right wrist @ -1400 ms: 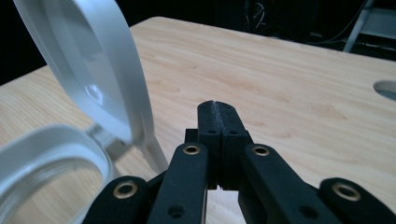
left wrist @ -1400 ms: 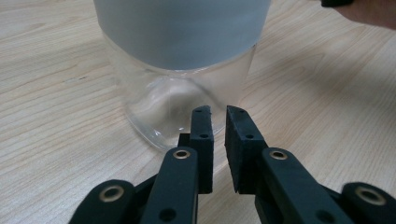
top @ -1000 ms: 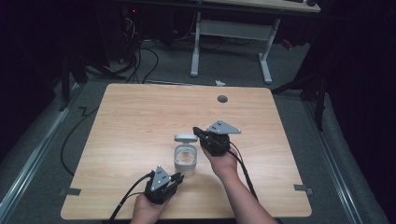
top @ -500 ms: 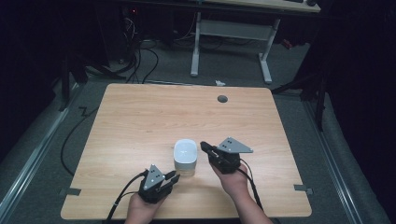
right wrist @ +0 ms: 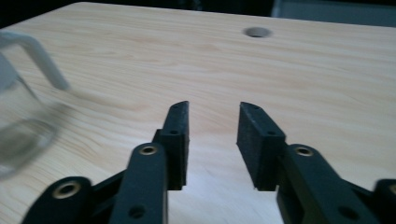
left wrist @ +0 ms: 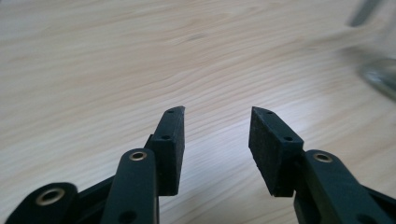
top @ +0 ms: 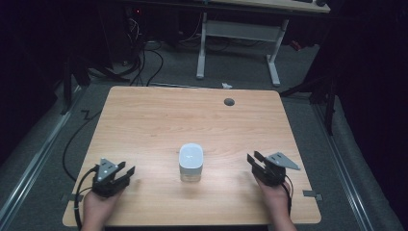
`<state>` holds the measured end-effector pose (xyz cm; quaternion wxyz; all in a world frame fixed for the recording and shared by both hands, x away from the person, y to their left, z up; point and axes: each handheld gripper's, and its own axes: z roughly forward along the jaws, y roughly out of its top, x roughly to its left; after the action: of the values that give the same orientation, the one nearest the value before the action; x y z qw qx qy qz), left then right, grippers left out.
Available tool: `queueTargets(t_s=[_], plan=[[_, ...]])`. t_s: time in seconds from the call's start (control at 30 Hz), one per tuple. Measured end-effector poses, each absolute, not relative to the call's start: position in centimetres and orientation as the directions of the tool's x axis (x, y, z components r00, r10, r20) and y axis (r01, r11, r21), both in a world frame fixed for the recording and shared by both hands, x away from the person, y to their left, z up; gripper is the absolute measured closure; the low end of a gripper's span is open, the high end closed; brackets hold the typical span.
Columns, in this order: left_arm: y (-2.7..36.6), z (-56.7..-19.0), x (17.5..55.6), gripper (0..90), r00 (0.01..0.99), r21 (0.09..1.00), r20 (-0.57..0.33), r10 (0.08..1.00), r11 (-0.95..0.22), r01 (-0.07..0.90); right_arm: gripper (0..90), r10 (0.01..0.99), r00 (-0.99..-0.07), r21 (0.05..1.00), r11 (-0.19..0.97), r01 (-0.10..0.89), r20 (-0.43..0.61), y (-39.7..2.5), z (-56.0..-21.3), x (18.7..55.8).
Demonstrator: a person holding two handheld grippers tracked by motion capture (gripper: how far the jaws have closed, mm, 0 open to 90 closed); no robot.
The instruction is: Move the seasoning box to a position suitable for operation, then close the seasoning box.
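Lower left of the high view: our left hand-held gripper (top: 126, 172) rests low over the worktop (top: 159, 120), jaws parted to a moderate gap with nothing between them. In the left gripper view bare wood grain shows through that gap (left wrist: 215, 135).

Lower right of the high view: our right hand-held gripper (top: 253, 159) sits at about the same depth, jaws likewise apart and empty. The right gripper view confirms it (right wrist: 212, 135), with plain worktop between the pads.

Between the two, at lower centre of the frame, stands the jar (top: 191, 162): clear body, white squarish lid on top, upright, so its long axis is vertical. It touches neither gripper. From the left hand-held gripper it lies to the right and slightly farther up the frame. From the right one it lies to the left, at much the same depth. In the right gripper view the jar is a blur at the left edge (right wrist: 21, 126); in the left gripper view it is a blur at the upper right corner (left wrist: 378, 70).

We judge both hands about equally near, the left perhaps slightly nearer. Either would have to swing inward to face it.

Farther up the frame: a round cable hole (top: 229, 102) near the worktop's far edge, well apart from everything.
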<state>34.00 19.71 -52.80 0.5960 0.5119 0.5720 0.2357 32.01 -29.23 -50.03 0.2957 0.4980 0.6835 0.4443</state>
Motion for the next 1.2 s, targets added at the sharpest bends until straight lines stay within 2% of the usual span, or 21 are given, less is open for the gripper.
queueTargets(t_s=[0.07,0.17,0.33,0.63,0.77,0.87,1.0,1.2], plan=[[20.6,-52.9,34.3,55.1,0.199,0.874,-0.452,0.869,0.389,0.29,58.7,0.957,-0.291,0.906,0.108,0.409,0.017,-30.4,-51.0,30.6],[20.3,-53.0,34.3,53.9,0.203,0.874,-0.455,0.867,0.392,0.287,55.6,0.962,-0.271,0.888,0.154,0.433,-0.035,-31.0,-51.6,29.7],[19.5,-53.0,34.1,52.7,0.228,0.887,-0.425,0.876,0.353,0.296,52.1,0.956,-0.288,0.881,0.178,0.438,-0.05,-30.6,-51.5,30.1],[19.0,-53.3,34.0,51.8,0.241,0.887,-0.418,0.876,0.337,0.315,51.4,0.963,-0.27,0.891,0.128,0.436,-0.006,-31.3,-51.2,29.6],[18.8,-53.4,33.9,52.3,0.241,0.869,-0.457,0.856,0.373,0.324,51.4,0.969,-0.247,0.89,0.109,0.443,0.005,-31.5,-51.3,29.5],[18.3,-53.3,33.9,52.5,0.265,0.883,-0.433,0.862,0.345,0.32,51.7,0.972,-0.235,0.889,0.086,0.449,0.025,-31.7,-51.7,29.1],[17.9,-53.2,34.0,52.7,0.277,0.883,-0.438,0.855,0.35,0.314,50.5,0.966,-0.259,0.886,0.146,0.44,-0.031,-31.5,-51.3,29.3],[17.0,-52.8,34.1,53.2,0.294,0.888,-0.437,0.85,0.354,0.294,49.2,0.97,-0.243,0.886,0.101,0.452,0.014,-32.3,-51.6,28.9]])
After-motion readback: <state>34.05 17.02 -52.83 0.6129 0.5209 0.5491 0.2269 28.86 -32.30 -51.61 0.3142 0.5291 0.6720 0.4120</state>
